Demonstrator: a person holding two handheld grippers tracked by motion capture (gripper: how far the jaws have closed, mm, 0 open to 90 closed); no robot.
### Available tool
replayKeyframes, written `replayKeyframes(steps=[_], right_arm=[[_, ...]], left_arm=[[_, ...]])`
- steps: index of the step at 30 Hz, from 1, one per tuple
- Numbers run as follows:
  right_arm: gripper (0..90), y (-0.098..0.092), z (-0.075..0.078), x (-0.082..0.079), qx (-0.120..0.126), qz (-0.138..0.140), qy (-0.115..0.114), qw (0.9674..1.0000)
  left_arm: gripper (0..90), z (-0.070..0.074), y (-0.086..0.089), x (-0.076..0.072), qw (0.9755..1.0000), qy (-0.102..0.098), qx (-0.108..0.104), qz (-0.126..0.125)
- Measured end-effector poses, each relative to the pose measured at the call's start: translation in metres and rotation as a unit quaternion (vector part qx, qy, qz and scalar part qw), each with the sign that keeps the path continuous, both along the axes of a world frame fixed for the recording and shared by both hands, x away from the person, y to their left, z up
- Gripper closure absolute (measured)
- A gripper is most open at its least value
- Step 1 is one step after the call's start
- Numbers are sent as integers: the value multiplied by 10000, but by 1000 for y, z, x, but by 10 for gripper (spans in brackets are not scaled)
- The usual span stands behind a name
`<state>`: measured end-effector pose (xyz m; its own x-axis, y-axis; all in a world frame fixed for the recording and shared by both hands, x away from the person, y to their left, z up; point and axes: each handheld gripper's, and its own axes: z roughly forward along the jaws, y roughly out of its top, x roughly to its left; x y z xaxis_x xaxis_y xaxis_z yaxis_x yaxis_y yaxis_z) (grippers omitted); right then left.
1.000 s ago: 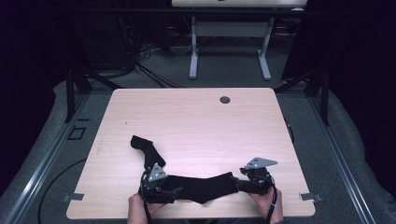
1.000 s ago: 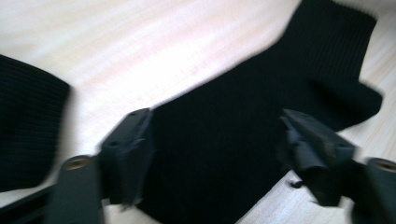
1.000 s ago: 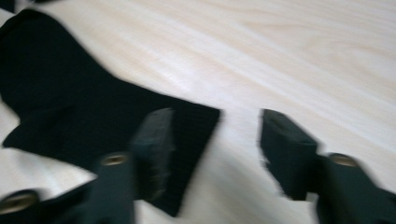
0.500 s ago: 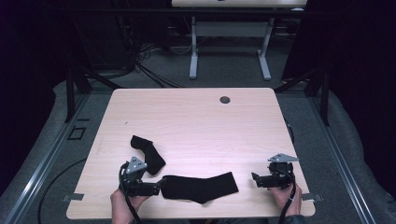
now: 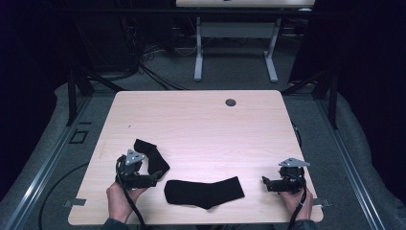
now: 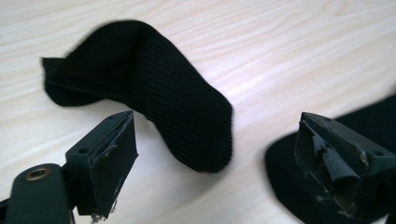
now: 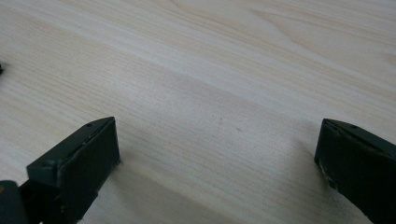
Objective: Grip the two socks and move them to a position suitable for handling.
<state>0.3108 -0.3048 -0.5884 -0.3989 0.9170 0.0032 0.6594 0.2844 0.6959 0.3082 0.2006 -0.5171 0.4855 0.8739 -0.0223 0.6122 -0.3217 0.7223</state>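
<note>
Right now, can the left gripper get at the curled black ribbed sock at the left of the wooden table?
Probably yes. The left gripper has its jaws open, with the curled black ribbed sock lying just ahead of them on the wooden table. Nothing lies between; the flat black sock sits off to one side.

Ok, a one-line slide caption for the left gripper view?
Left gripper with jaws open above the wooden table, facing a curled black sock; second sock at right.

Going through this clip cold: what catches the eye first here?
Two black socks on the pale wooden table: the flat sock lies near the front edge, the curled sock to its left. The left gripper sits open between them, and the right gripper rests open over bare wood at the front right.
</note>
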Motion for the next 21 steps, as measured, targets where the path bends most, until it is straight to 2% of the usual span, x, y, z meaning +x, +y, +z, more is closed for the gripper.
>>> replayKeyframes(steps=[2,10,17,18,21], right_arm=[[0,0,-1,1,27,-9,-20,10000],[5,-1,-1,0,68,-49,-55,9999],[5,-1,-1,0,67,-44,-57,10000],[6,-1,-1,0,69,-51,-65,9999],[6,-1,-1,0,67,-52,-65,9999]], left_arm=[[142,3,1,7,10000,26,88,21],[146,7,1,37,9997,122,175,116],[153,7,-5,52,9993,164,205,267],[153,7,-6,57,9989,197,283,301],[153,7,-9,63,9986,269,279,357]])
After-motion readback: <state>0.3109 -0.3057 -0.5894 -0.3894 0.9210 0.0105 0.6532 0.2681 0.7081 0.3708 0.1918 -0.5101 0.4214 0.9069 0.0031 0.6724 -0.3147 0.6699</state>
